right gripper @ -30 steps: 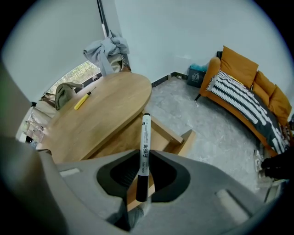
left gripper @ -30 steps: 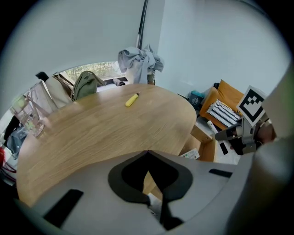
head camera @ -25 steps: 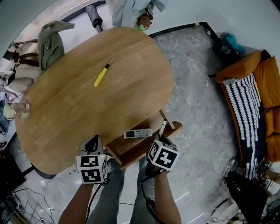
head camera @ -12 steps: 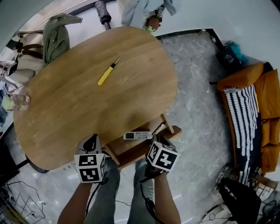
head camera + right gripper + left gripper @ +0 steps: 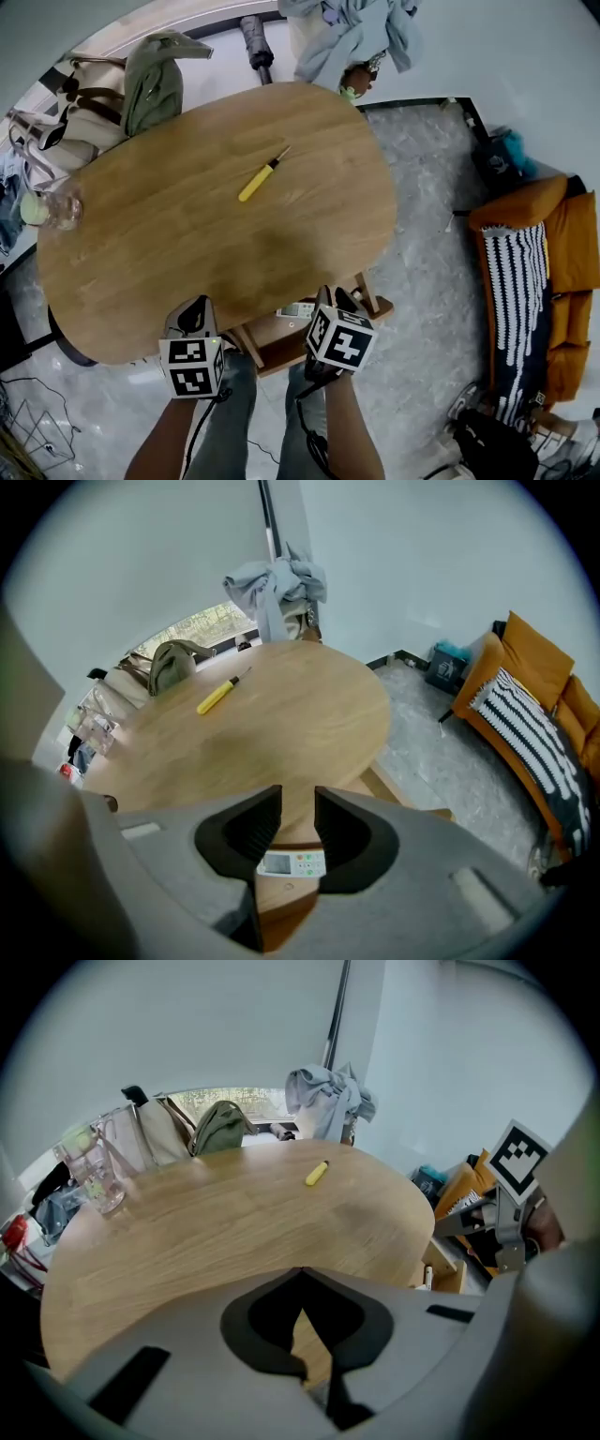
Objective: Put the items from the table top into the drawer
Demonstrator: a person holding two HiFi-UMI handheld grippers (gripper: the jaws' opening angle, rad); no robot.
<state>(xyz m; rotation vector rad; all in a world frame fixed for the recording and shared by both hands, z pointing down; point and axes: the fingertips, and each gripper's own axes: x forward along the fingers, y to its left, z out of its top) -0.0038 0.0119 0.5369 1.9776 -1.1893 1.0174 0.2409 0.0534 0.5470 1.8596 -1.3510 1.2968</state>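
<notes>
A yellow-handled screwdriver (image 5: 261, 175) (image 5: 217, 697) (image 5: 317, 1174) lies on the oval wooden table (image 5: 187, 244). Below the table's near edge a wooden drawer (image 5: 272, 334) (image 5: 281, 907) stands pulled out, with a white remote control (image 5: 296, 309) (image 5: 289, 862) inside. A thin white stick (image 5: 427, 1277) shows at the drawer too. My right gripper (image 5: 332, 302) (image 5: 298, 803) hangs over the drawer, open; its jaws have just been opening and nothing is between them. My left gripper (image 5: 193, 315) (image 5: 300, 1274) is shut and empty at the table's near edge.
A clear glass (image 5: 58, 208) (image 5: 94, 1180) stands at the table's left end. Bags (image 5: 141, 80) rest on a seat behind it, and light-blue clothing (image 5: 356, 37) is at the far end. An orange sofa (image 5: 562, 253) with a striped cushion stands at the right.
Both grippers have shifted along the table's near edge, the right one more. The right gripper now covers the white stick that showed at its tip. The remote and screwdriver lie as before.
</notes>
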